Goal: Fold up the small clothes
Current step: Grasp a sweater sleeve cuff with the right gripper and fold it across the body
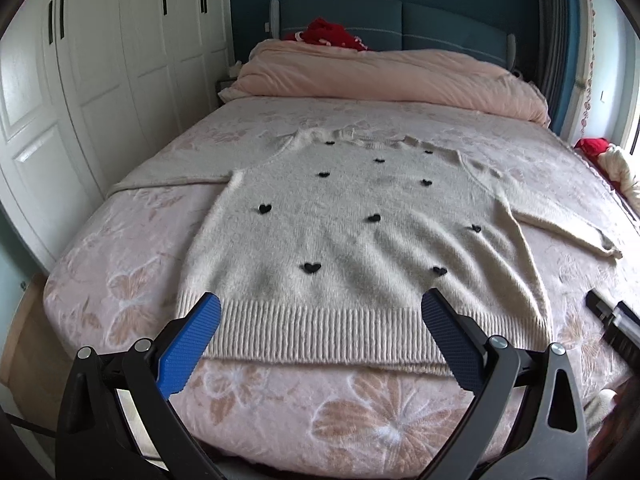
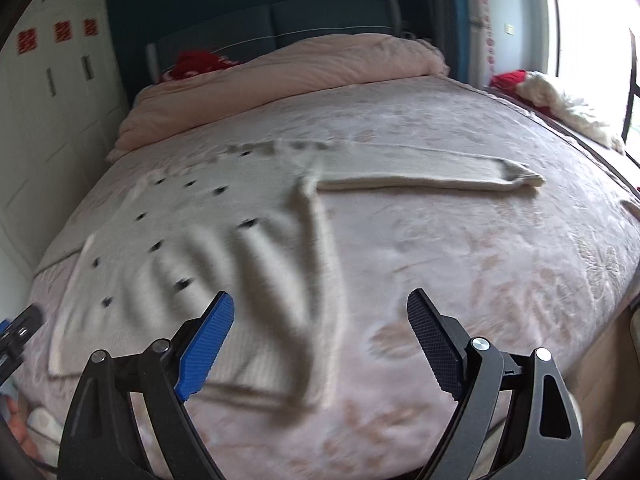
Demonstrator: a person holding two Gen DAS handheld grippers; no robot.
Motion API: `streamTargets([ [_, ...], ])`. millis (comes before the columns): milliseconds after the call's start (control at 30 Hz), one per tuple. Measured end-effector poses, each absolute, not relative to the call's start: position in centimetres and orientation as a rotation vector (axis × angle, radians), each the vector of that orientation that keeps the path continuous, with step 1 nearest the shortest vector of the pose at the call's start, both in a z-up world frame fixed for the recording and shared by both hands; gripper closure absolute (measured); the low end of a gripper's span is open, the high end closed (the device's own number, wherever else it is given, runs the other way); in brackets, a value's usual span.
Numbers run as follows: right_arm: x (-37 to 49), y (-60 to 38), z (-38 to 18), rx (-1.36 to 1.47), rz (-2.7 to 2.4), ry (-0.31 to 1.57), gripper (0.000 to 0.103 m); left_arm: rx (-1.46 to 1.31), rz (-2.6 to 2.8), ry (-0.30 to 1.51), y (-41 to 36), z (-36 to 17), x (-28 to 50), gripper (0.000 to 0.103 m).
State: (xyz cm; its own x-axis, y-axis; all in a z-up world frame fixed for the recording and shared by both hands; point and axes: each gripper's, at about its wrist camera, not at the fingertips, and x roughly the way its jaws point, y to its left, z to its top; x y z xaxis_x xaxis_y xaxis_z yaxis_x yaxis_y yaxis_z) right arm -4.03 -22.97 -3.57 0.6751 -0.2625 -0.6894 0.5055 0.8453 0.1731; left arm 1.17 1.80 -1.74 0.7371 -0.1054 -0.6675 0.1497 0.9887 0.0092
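Left claw [image 1: 320,300] is held spread wide and empty just above the ribbed hem [image 1: 320,332] of the cream sweater [image 1: 340,220], which is laid flat, front up, on the bed [image 1: 360,412]. Right claw [image 2: 320,312] is likewise released, poised over the sweater's right side [image 2: 256,280], the right sleeve [image 2: 420,176] stretched outward. Wrinkles [image 2: 224,256] are seen near that edge. A risk is judged: only the top layer could be pinched, or the fuzzy knit dragged, leaving a crooked fold.
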Motion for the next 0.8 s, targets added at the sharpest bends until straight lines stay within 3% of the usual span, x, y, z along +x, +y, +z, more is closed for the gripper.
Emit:
streamTargets([
  [233, -3.7, -41.0, -6.0, 0.689, -0.541, 0.584, 0.017, 0.005, -0.145, 0.729, 1.6, -1.2, 3.8, 0.005],
  [333, -3.7, -48.3, -7.8, 0.796, -0.643, 0.534, 0.022, -0.027, -0.152, 0.730, 1.2, -1.1, 5.1, 0.005],
  [633, 0.1, -60.4, -13.9, 0.900, -0.768, 0.610, 0.030, 0.016, -0.173, 0.764, -2.7, -2.6, 8.3, 0.005],
  [767, 0.9, -61.9, -15.2, 0.922, -0.775, 0.589, 0.042, 0.031, -0.180, 0.790, -3.7, -3.5, 9.7, 0.005],
  [800, 1.4, -62.0, -15.2, 0.917, -0.754, 0.568, 0.064, 0.033, -0.180, 0.792, -3.8, -3.6, 9.9, 0.005],
])
